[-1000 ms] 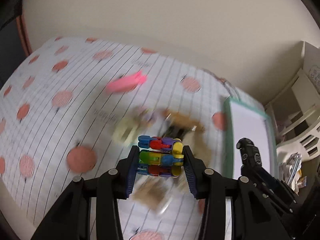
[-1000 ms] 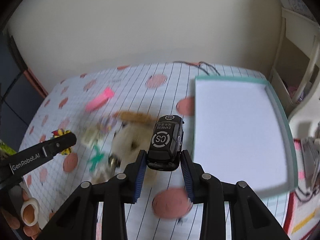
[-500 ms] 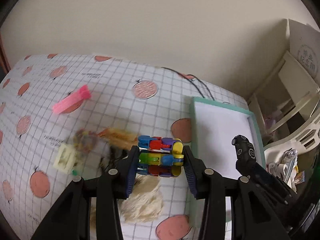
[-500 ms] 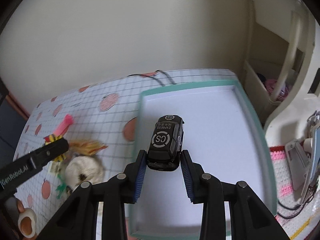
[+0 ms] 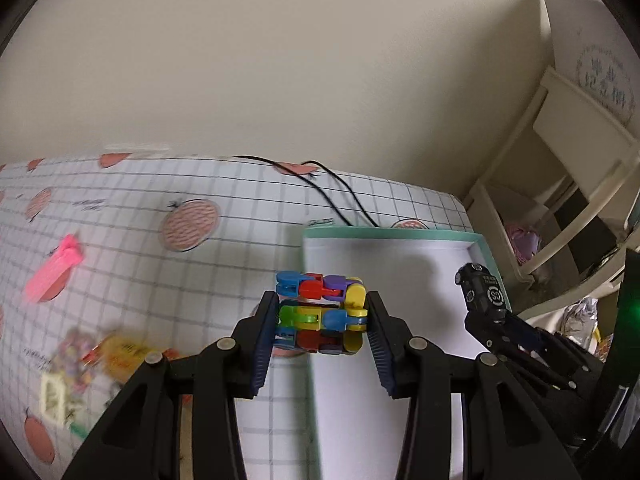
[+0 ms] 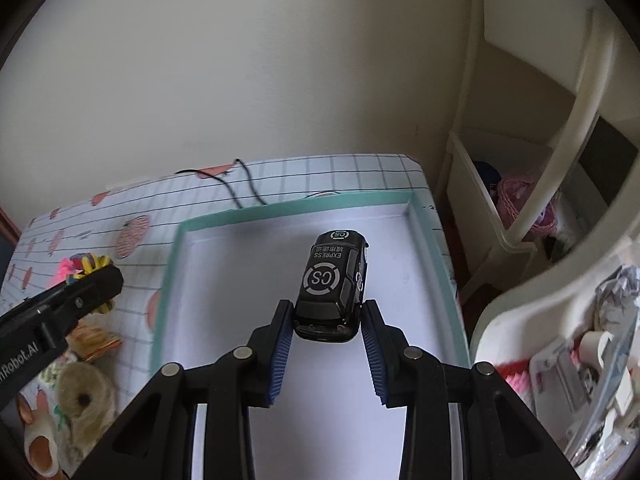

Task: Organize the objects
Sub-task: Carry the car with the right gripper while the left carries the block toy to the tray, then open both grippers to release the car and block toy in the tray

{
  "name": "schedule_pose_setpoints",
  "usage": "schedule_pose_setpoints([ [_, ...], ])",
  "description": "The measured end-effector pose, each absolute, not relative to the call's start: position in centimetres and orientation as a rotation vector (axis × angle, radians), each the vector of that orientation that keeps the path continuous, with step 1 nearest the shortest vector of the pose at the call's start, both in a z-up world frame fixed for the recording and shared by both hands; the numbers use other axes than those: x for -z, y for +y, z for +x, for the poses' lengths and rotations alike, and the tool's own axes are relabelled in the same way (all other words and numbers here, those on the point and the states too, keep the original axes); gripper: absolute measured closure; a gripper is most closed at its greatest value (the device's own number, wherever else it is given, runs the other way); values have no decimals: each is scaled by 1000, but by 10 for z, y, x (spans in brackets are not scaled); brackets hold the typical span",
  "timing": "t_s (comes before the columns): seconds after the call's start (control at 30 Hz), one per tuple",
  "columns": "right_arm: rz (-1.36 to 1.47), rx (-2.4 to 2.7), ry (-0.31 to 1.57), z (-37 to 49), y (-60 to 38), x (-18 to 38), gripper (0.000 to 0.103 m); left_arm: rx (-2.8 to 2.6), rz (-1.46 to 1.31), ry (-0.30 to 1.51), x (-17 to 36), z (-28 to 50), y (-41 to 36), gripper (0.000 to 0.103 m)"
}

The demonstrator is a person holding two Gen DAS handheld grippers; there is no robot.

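My left gripper (image 5: 322, 308) is shut on a multicoloured linked block toy (image 5: 320, 312), held above the left rim of the teal-edged white tray (image 5: 384, 234). In the right wrist view, my right gripper (image 6: 327, 312) is shut on a black toy car (image 6: 332, 280) marked "CS EXPRESS", over the middle of the tray (image 6: 280, 210). The car (image 5: 482, 292) and right gripper (image 5: 486, 318) also show at the tray's right side in the left wrist view. The left gripper (image 6: 80, 288) with the block toy (image 6: 90, 264) shows left of the tray.
On the checked tablecloth (image 5: 240, 240) left of the tray lie a pink clip (image 5: 52, 276), a yellow packet (image 6: 96, 340), a plush toy (image 6: 80, 396) and other blurred small items. A black cable (image 5: 340, 196) runs behind the tray. A cream shelf unit (image 6: 520, 220) stands right of the table.
Both grippers have moved right with their toys still held. The car has gone from left of the tray to over its middle; the block toy has reached the tray's left rim.
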State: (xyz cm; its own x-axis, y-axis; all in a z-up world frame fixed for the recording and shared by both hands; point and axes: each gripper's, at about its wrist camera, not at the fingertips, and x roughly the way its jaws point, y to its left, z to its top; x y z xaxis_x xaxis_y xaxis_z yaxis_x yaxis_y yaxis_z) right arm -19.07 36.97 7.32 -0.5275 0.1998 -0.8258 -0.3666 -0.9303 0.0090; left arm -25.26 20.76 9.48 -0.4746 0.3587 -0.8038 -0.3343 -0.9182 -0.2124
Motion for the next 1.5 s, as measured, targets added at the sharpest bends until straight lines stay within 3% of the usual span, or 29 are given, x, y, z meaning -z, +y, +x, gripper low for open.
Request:
schedule_pose_setpoints([
  [0.57, -1356, -2425, 256, -225, 409, -36, 66, -2329, -1346, 114, -46, -273, 272, 58],
  [1.13, -1357, -2430, 284, -227, 414, -31, 66, -2314, -1401, 93, -29, -277, 274, 58],
  [1.3, -1354, -2433, 289, -226, 412, -32, 65, -2298, -1399, 73, -30, -273, 274, 48],
  [1.5, -1350, -2443, 276, -223, 408, -38, 65, -2312, -1384, 52, -38, -271, 272, 47],
])
